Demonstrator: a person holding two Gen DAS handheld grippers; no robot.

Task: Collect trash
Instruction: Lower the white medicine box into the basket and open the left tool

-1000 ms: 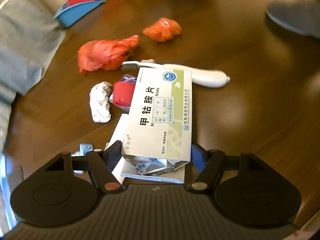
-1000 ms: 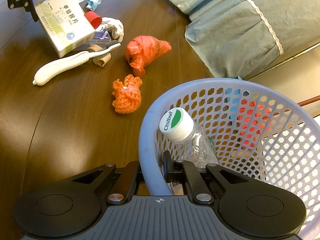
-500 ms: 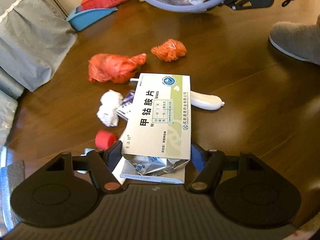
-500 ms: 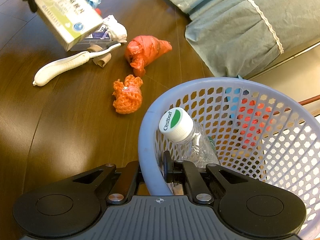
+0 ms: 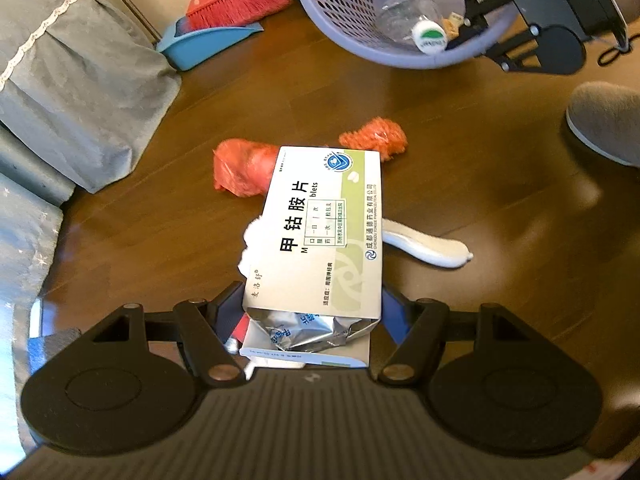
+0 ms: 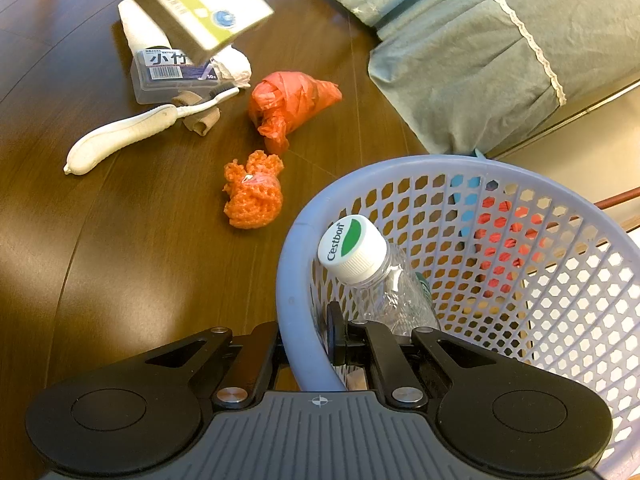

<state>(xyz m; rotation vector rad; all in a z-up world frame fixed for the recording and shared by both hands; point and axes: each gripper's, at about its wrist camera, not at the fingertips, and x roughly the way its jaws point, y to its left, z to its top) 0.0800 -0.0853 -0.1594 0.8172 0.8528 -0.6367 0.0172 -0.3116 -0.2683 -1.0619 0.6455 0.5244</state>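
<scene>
My left gripper [image 5: 312, 304] is shut on a white and green medicine box [image 5: 320, 232] with a crumpled foil pack in its open end, held above the floor. In the right wrist view the box [image 6: 192, 4] hangs at top left. My right gripper [image 6: 306, 332] is shut on the rim of a lilac mesh basket [image 6: 400, 168], which holds a clear bottle [image 6: 384, 280] with a white cap. On the floor lie an orange plastic bag [image 6: 292, 100], an orange mesh wad [image 6: 252, 192], a white toothbrush [image 6: 120, 136], a clear toothpick box [image 6: 172, 76] and a white tissue [image 6: 236, 64].
Grey-green bedding [image 6: 480, 60] hangs along the far side of the floor. A red broom in a blue dustpan [image 5: 224, 12] stands beside the basket [image 5: 320, 20]. A grey slipper [image 5: 604, 120] sits at the right. Brown cardboard scraps [image 6: 202, 120] lie by the toothbrush.
My left gripper has risen with the medicine box and tipped toward the basket, which now fills the top of its view. The right gripper and basket have stayed still.
</scene>
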